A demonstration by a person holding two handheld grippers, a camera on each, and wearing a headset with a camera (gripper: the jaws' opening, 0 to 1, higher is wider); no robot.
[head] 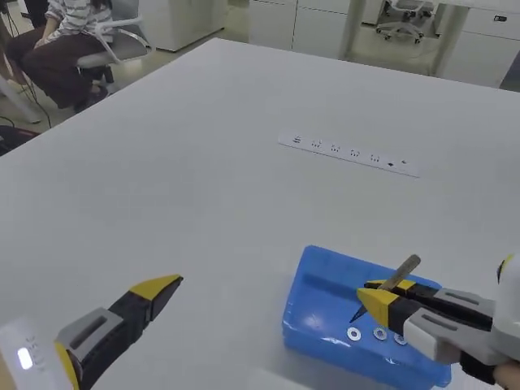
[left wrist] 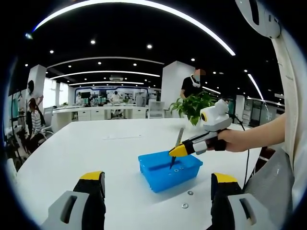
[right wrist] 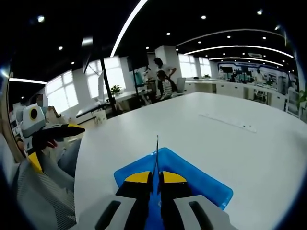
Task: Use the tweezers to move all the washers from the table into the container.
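The tweezers (head: 400,272) stand tilted over the blue container (head: 321,272), points down inside it and just above the washers (head: 353,333). Three of these lie in a row on the container's floor, the third partly hidden behind the gripper. Whether the points touch the floor cannot be told. The right gripper (head: 375,299) holds the tweezers, its yellow-tipped jaws drawn narrow around them. In the right gripper view the thin blade rises straight up from between the two jaws. The container sits on the white table (head: 203,162). In the left gripper view two loose washers (left wrist: 190,192) lie on the table just beside the container's near wall, a little apart from each other. The left gripper (head: 156,292) hovers above bare table well to the left of the container, its jaws spread wide and holding nothing. Farther across the table lies a long white strip (head: 349,153) with a row of small dark marks, too small to read. Beyond the table's far corner a seated person (head: 65,41) is in an office chair, and the left gripper view shows a potted plant (left wrist: 192,105) behind the table.
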